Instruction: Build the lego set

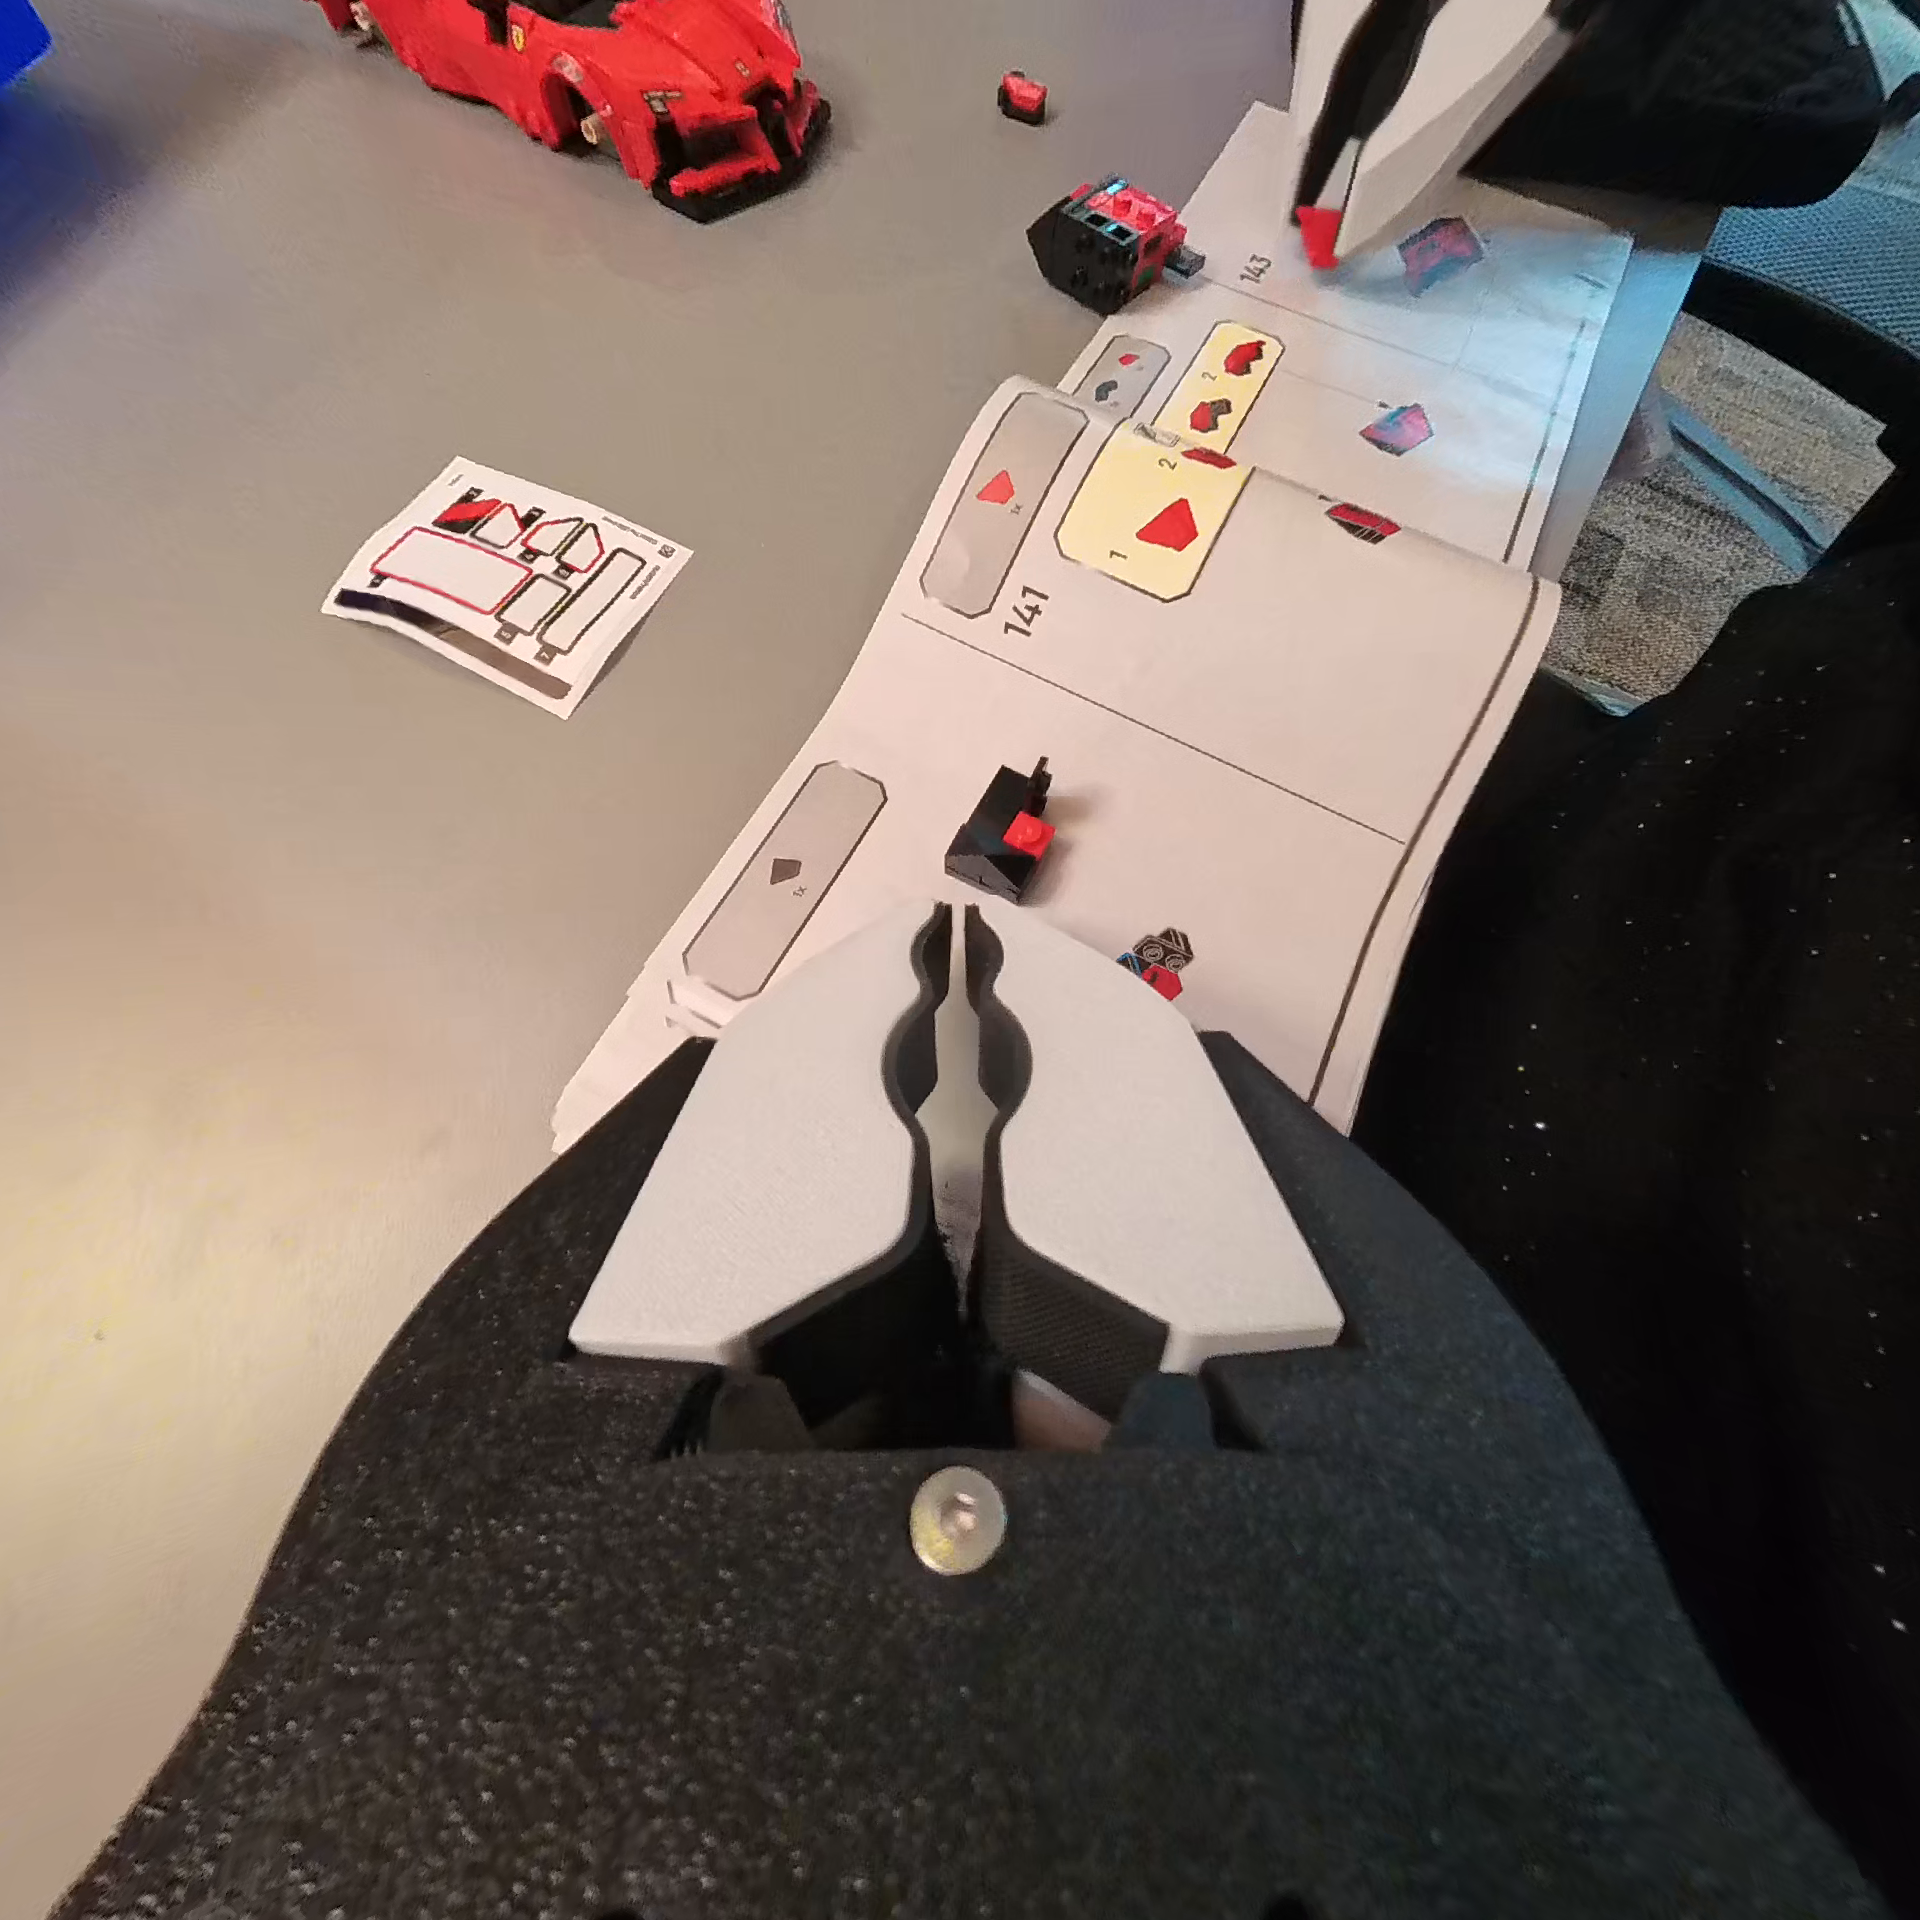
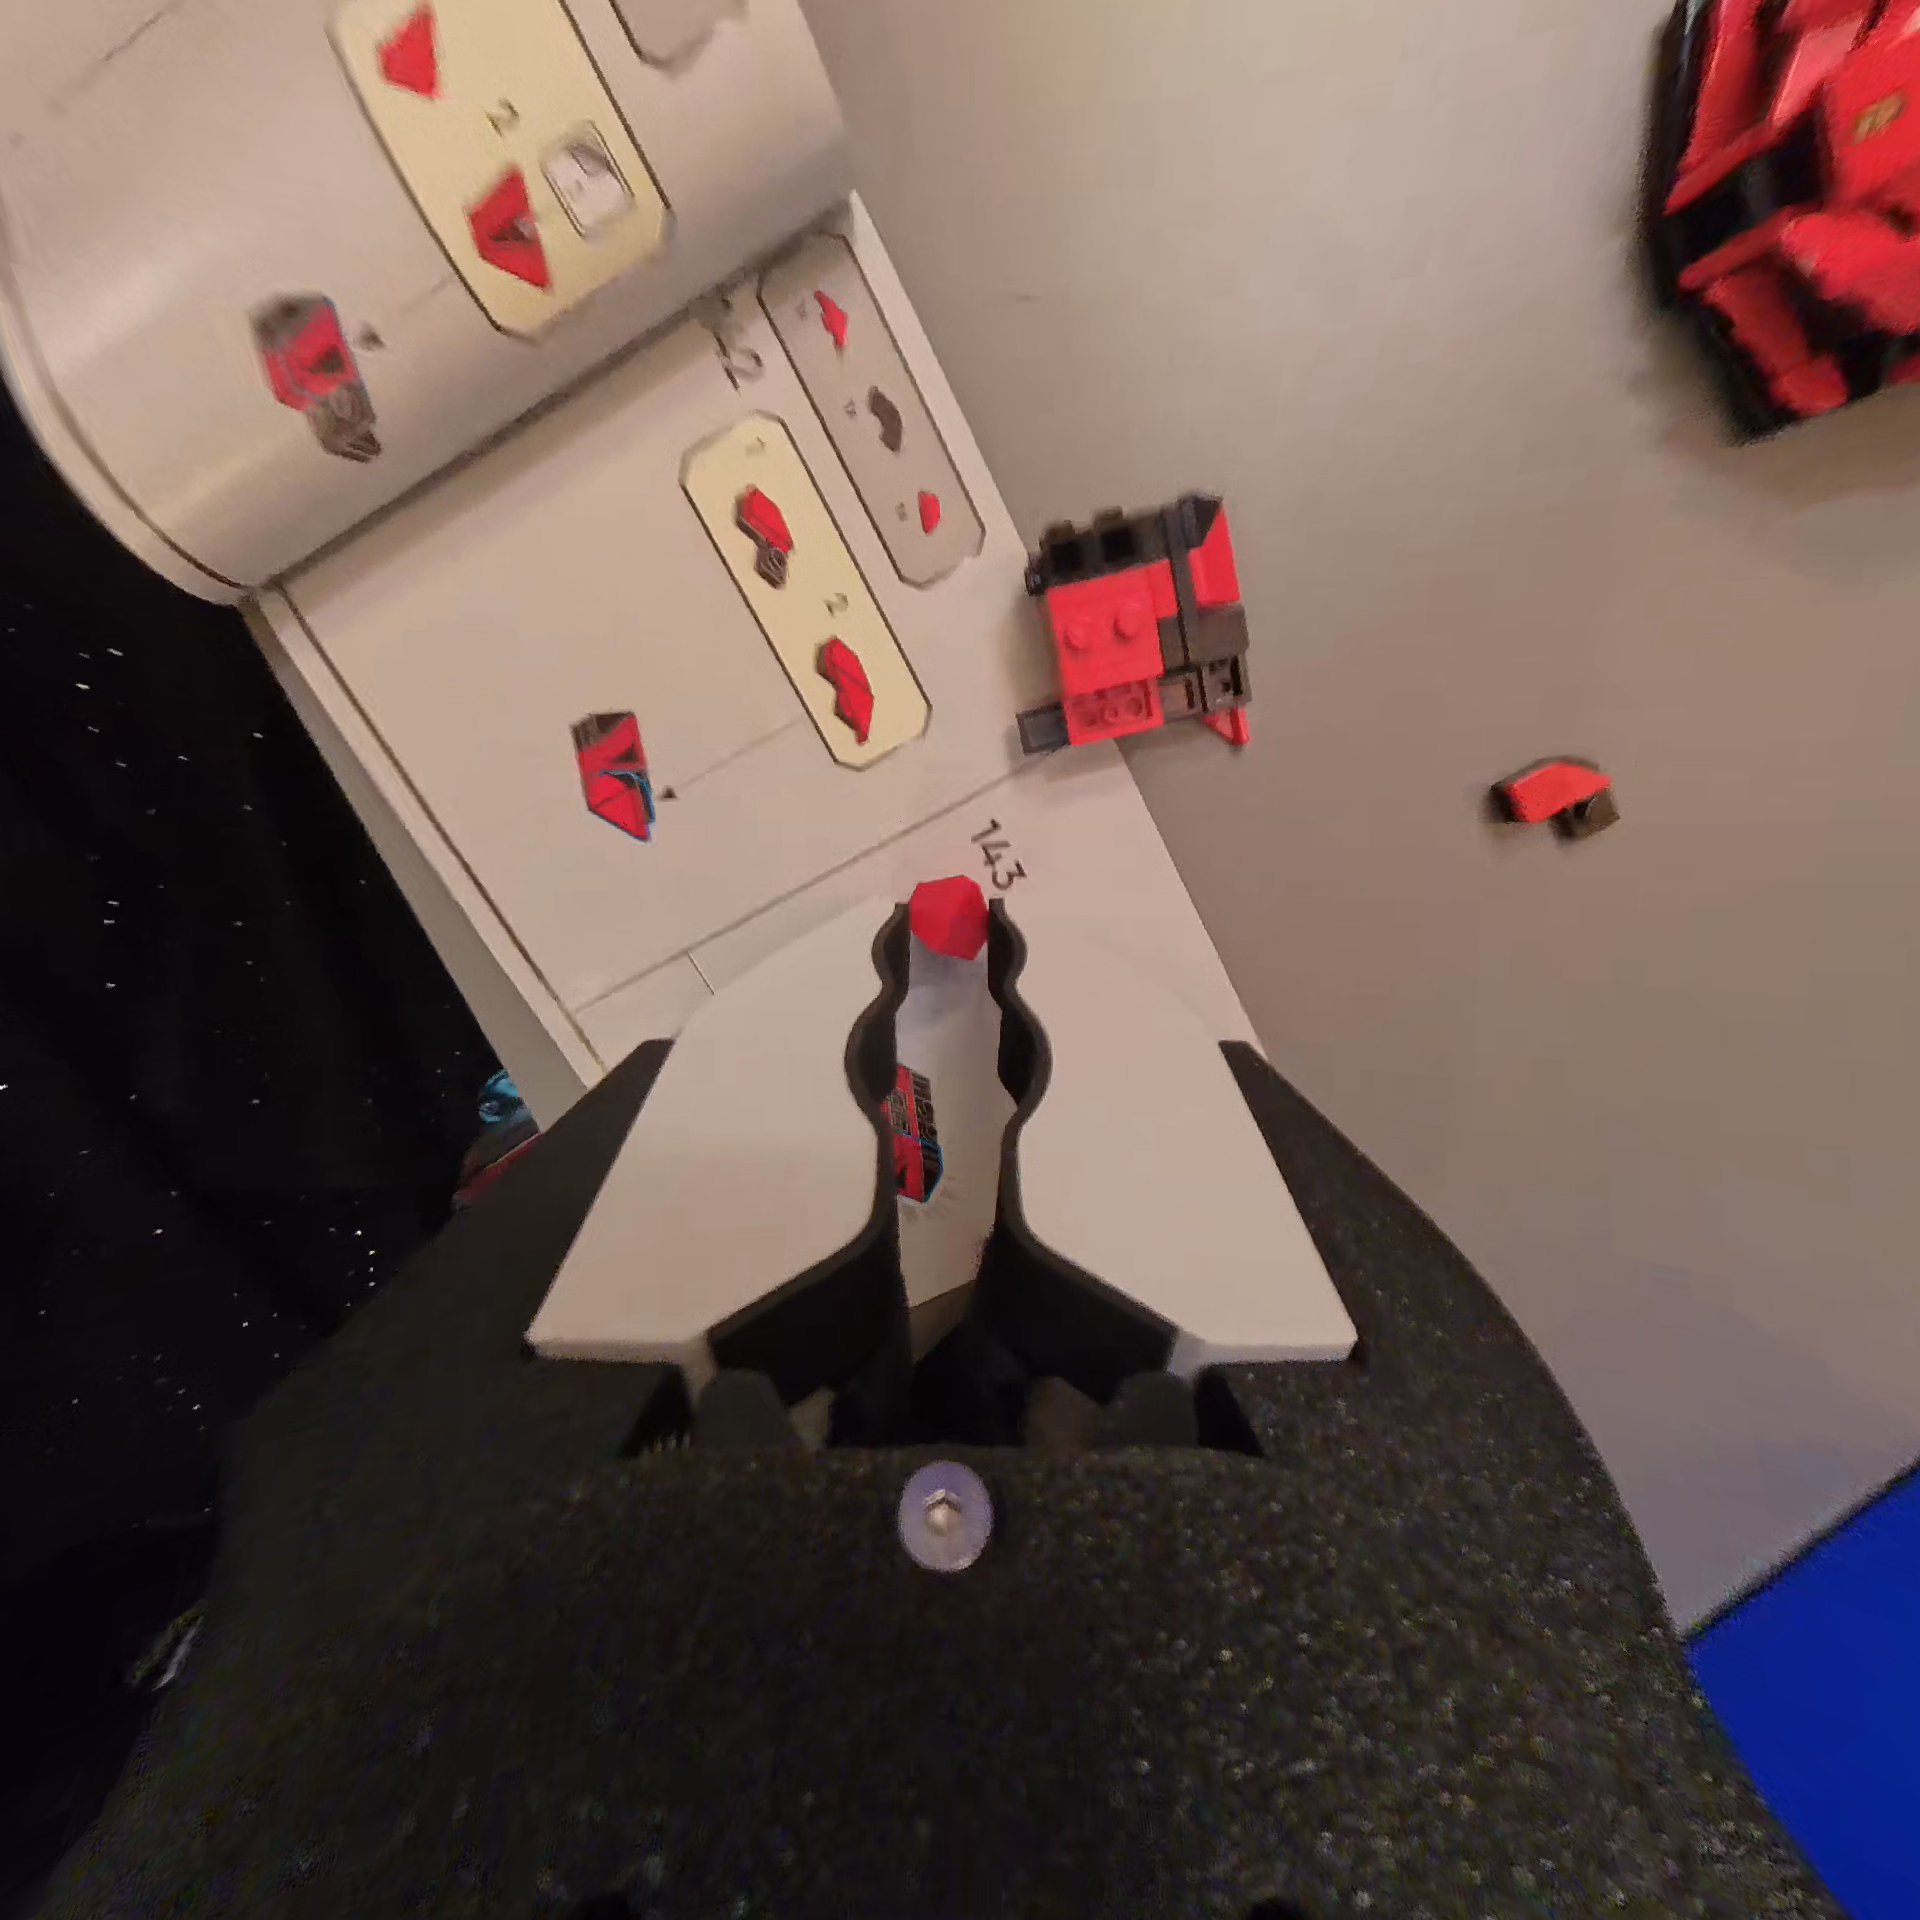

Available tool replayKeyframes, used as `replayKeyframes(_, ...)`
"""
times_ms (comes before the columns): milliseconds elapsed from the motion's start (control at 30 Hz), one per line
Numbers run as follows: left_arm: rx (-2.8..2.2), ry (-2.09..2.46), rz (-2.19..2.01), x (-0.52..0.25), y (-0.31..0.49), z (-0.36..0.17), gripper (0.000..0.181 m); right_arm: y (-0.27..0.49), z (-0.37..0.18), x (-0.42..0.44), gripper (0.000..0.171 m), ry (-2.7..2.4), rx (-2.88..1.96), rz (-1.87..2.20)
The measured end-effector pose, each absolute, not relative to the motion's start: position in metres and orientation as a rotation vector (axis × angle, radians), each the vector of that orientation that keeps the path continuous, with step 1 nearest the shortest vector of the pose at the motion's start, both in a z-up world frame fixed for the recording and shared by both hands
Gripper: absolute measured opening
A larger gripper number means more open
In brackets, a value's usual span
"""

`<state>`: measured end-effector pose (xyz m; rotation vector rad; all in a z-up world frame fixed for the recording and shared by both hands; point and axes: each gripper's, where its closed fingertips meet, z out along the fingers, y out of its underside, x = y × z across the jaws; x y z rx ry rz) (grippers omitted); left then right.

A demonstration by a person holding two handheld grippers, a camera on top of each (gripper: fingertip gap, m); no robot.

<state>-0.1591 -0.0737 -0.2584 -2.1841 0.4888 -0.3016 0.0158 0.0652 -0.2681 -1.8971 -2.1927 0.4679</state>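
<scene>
**A:** What fills your left wrist view?

**B:** A grey bench (image 1: 260, 935) covers the left half of the frame. Along its right side lies an open instruction booklet (image 1: 1195, 675), its near page curling up. At the upper left sits your red car model (image 1: 623, 94), partly cut off by the frame edge. A sticker sheet (image 1: 509, 582) lies flat at centre left, well apart from the booklet.

**A:** And the smaller builds?

**B:** A red-and-black sub-assembly (image 1: 1107, 244) rests on the bench at upper centre, touching the booklet's edge. A small black-and-red assembly (image 1: 1003, 836) stands on the booklet page, just beyond your left gripper (image 1: 956, 914). A tiny red-and-black piece (image 1: 1023, 96) lies alone at the top, near the car.

**A:** How are my grippers?

**B:** Your left gripper's fingers are pressed nearly together, with nothing between them. Your right gripper (image 2: 948, 920) pinches a small red brick (image 2: 945, 914) at its fingertips, low over the booklet page; in the left wrist view this appears at the upper right. In the right wrist view, the sub-assembly sits just right of centre and the tiny piece farther right.
</scene>
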Motion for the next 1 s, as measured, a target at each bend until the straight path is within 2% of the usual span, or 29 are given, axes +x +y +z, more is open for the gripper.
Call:
replayKeyframes(133, -2.179, 0.494, -0.307, -0.159, -0.073, -0.258, 0.002, 0.037, -0.231, -0.025, 0.015, -2.214, -1.627, 0.695)
replayKeyframes(300, -2.174, 0.508, -0.315, -0.157, -0.07, -0.258, 0.002, -0.048, -0.208, -0.099, 0.014, -2.352, -1.121, 1.041)
replayKeyframes(533, -2.16, 0.508, -0.342, -0.156, -0.07, -0.256, 0.002, -0.07, -0.247, -0.143, 0.014, -2.535, -1.049, 0.899)
replayKeyframes(1000, -2.207, 0.55, -0.349, -0.152, -0.072, -0.264, 0.001, -0.07, -0.259, -0.148, 0.014, -2.717, -0.978, 0.758)
